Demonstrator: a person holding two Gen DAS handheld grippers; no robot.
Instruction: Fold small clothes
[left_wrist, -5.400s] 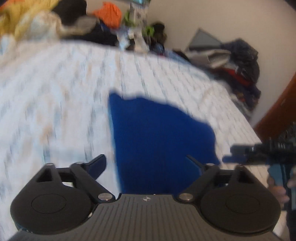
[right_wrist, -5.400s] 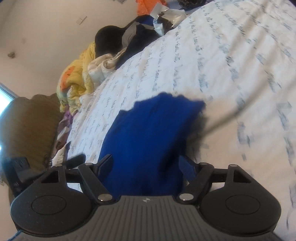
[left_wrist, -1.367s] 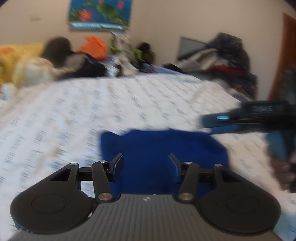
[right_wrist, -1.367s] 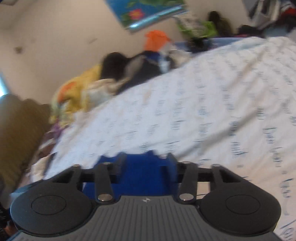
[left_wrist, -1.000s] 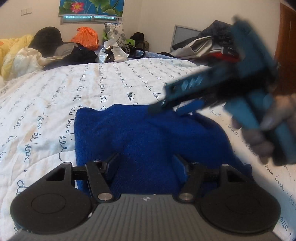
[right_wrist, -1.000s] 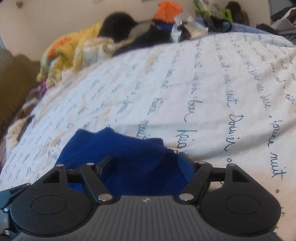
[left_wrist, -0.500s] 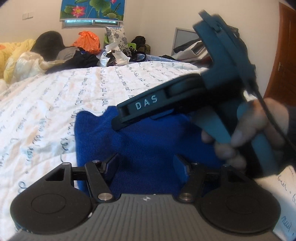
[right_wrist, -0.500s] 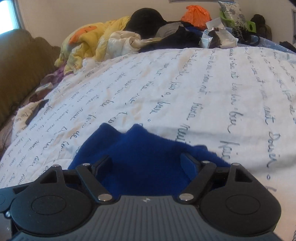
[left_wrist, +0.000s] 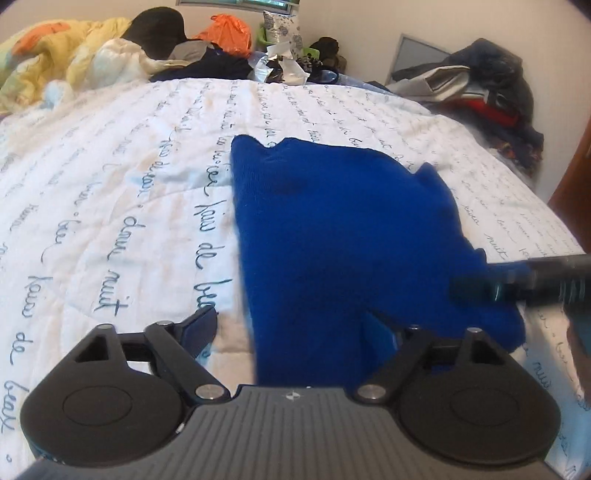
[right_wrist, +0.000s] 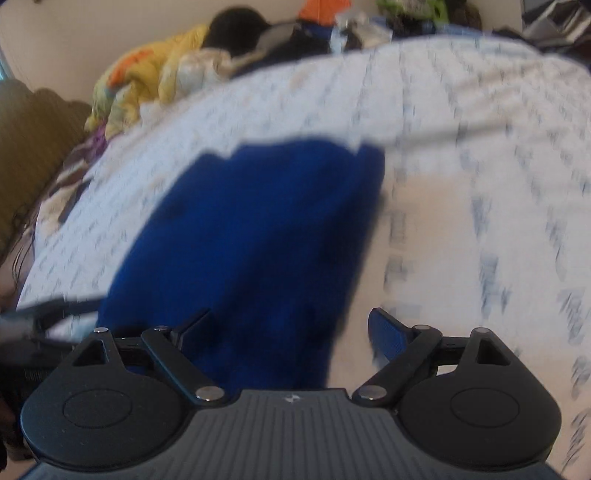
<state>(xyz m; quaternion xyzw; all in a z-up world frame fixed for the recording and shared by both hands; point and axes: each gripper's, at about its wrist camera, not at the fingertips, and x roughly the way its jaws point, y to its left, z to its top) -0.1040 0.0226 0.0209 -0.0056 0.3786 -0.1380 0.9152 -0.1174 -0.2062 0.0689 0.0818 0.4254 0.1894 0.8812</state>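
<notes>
A folded royal-blue knit garment (left_wrist: 343, 236) lies flat on the white bedspread (left_wrist: 110, 206). My left gripper (left_wrist: 291, 326) is open over the garment's near left edge, one finger on the bedspread side, one over the cloth, holding nothing. My right gripper shows in the left wrist view (left_wrist: 476, 290) at the garment's right edge. In the blurred right wrist view the same garment (right_wrist: 258, 236) lies ahead and my right gripper (right_wrist: 291, 326) is open over its near right edge, empty.
Heaped clothes and bags line the far edge of the bed: yellow bedding (left_wrist: 55, 48), an orange bag (left_wrist: 225, 31), dark clothes at the right (left_wrist: 491, 85). A brown sofa (right_wrist: 33, 147) stands beyond the bed's left side.
Both grippers have opened wider and pulled back from the garment, which now lies flat. The right gripper has left the middle of the left wrist view for the right edge.
</notes>
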